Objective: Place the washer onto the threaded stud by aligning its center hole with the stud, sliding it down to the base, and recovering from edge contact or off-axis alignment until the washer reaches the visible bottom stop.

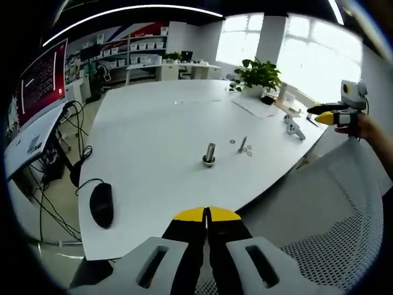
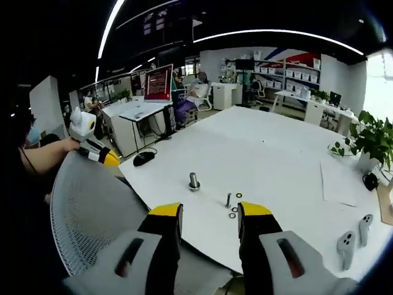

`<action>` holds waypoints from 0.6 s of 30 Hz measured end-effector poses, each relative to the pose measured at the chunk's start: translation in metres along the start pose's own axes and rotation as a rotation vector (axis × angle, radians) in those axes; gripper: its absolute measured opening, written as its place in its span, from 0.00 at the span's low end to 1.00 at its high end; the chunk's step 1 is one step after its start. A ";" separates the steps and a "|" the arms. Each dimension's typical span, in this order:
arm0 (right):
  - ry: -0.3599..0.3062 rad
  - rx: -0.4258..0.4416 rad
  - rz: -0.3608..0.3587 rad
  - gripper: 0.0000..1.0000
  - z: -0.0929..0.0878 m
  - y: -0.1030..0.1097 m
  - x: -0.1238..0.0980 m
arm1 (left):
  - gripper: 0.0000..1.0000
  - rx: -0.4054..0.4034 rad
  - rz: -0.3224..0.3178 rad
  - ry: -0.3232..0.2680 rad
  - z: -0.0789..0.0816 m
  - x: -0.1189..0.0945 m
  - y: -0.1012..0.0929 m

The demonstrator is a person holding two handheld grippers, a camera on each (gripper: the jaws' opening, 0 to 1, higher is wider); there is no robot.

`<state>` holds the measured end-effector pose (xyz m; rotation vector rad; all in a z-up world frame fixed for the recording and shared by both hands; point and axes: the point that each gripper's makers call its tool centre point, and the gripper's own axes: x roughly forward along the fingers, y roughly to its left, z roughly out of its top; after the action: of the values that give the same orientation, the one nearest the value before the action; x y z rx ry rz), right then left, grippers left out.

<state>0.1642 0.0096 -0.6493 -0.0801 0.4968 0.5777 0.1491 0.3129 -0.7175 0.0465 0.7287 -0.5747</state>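
Nothing picked up yet. My left hand-held gripper [image 1: 207, 213] has its jaws pressed together, empty; the right hand-held gripper [image 2: 209, 211] is spread wide, also empty. Both hang off the surface's [image 2: 276, 147] near edge. I count three washers [image 2: 234, 211] lying around one slim threaded stud [image 2: 228, 200], close to that edge, plus one fatter bolt [image 2: 194, 180] beside them. My plan: pinch one washer by its rim, keep it level, centre the hole over the stud, then lower.
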 end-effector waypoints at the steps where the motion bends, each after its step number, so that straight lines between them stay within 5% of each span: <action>1: -0.018 0.009 -0.019 0.38 -0.002 0.000 -0.002 | 0.00 0.004 -0.006 -0.007 0.001 0.000 -0.001; 7: -0.051 0.073 -0.037 0.36 -0.019 0.009 -0.004 | 0.00 0.016 -0.016 -0.029 0.004 -0.001 -0.003; 10: -0.131 0.154 -0.054 0.33 -0.011 0.006 -0.003 | 0.00 0.021 -0.023 -0.025 0.003 -0.001 -0.004; 18: -0.137 0.186 -0.065 0.33 -0.018 0.007 0.005 | 0.00 0.027 -0.028 -0.052 0.009 -0.002 -0.005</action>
<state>0.1564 0.0146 -0.6674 0.1194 0.4111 0.4674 0.1503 0.3073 -0.7089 0.0464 0.6714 -0.6108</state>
